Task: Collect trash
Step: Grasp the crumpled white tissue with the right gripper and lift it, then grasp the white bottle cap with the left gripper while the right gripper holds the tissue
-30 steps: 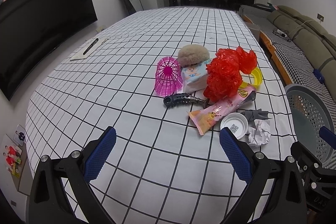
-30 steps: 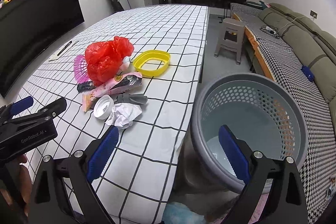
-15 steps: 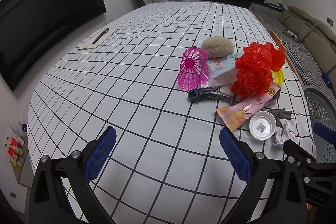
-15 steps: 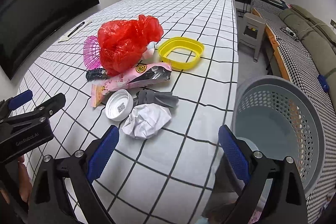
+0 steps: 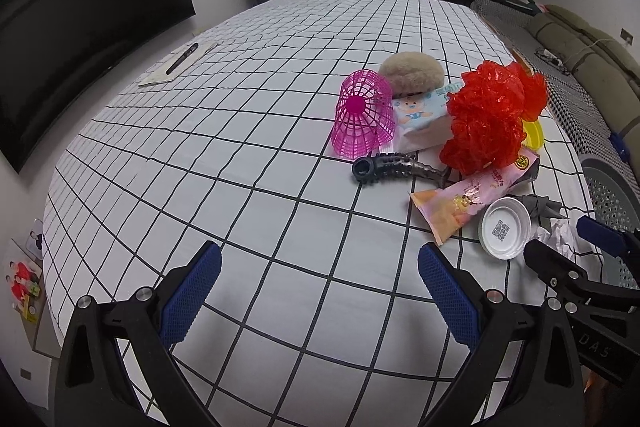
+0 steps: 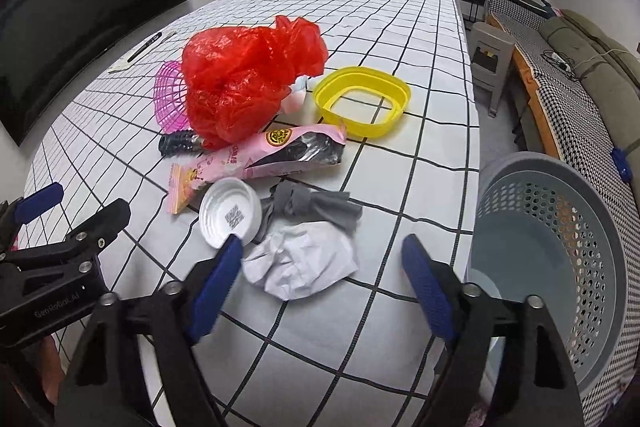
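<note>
A white cloth [image 6: 400,39] gridded in black carries a red bag [image 6: 248,83], yellow ring [image 6: 362,101], pink wrapper [image 6: 256,159], magenta mesh cup [image 5: 362,115], white lid [image 6: 230,213] and grey basket [image 6: 560,259] at right.
</note>
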The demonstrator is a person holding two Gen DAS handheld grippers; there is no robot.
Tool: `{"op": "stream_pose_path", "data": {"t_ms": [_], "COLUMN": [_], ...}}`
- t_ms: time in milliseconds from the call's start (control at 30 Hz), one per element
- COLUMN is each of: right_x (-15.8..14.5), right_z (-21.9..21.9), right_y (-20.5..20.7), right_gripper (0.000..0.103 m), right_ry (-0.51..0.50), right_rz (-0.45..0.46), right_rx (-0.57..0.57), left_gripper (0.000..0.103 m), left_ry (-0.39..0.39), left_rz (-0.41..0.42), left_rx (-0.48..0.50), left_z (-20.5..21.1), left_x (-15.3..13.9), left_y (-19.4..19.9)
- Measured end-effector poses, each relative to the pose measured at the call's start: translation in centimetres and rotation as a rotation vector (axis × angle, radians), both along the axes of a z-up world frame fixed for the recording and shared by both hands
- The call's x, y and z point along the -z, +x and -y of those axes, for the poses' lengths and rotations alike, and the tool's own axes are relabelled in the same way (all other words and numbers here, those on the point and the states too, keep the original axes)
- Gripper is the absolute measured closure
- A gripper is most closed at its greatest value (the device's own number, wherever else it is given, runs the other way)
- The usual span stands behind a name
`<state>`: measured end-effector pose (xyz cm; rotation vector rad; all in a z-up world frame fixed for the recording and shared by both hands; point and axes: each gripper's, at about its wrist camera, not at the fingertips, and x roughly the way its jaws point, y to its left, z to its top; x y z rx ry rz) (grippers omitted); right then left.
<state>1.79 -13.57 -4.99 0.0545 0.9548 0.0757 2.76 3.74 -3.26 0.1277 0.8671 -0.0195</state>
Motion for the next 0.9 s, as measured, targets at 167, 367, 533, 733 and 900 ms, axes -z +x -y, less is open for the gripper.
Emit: {"op": "stream_pose_path", "data": {"t_ms": [167,367,533,733,900], "right_x": [-0.1,-0.8,-1.3,-1.4,-1.4], "right_z": [0.1,1.6,3.9,5.9,7.2], "right_y": [-0.4,-2.1,-4.0,-5.7,-6.2], "right_gripper": [0.055,0.059,0.059,0.059,0.059], "right_ry": [0.009,0.053,0.072,0.086,0.107], "right_rz": [-0.002,0.014,0.030,0.048,0.062], "right_rx": [-0.008,0.026,0.081,0.112,0.131], "left_gripper": [0.006,0.006,0.006,0.006,0.006], "left_ry": [-0.026,-0.063,-0.099,-0.096,-0.089], "left_rz": [0.000,-0.014,-0.048,-0.081,-0.094], "left_rx": [0.017,0.054,0.105,0.137,0.140], "left_z": [0.6,1.8,3.6,6.4,7.9], "left_x": [-0.1,-0.1,0.1,0.8,1.3], "left_y": [-0.5,-1.0,-1.0,-0.6,0.3]}}
